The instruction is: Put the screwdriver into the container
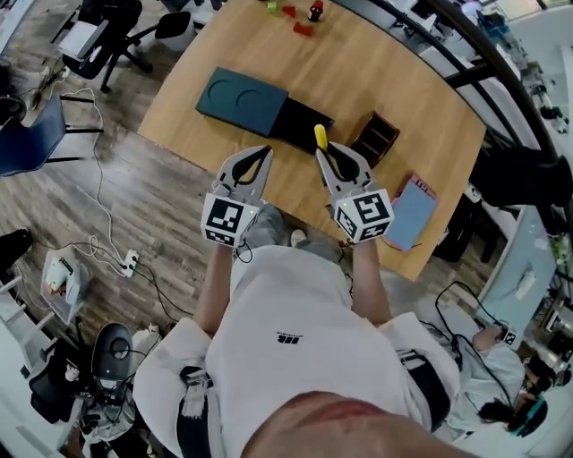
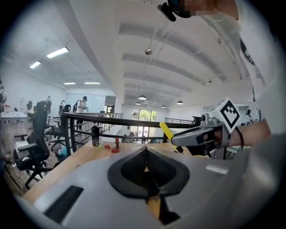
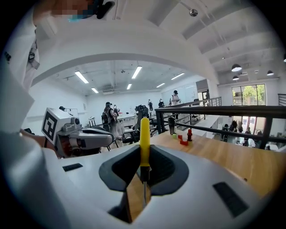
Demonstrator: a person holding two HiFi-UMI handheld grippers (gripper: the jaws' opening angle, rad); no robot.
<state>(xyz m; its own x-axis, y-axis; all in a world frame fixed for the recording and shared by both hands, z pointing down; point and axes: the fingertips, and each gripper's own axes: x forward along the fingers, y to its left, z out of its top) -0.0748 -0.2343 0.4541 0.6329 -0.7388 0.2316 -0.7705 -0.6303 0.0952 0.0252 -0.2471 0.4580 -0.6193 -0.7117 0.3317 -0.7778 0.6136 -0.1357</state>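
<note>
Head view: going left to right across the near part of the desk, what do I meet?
Teal box → screwdriver → brown container → blue notebook

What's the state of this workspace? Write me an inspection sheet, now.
Surface: wooden table, mostly bare.
Job's things: screwdriver, yellow handle poking past the tips; brown compartment box on the table.
Clutter: teal case, notebook, small blocks.
Tongs: left tongs shut, empty; right tongs shut on the screwdriver.
Cables: floor cords, power strip.
Surroundings: office chairs, railing.
</note>
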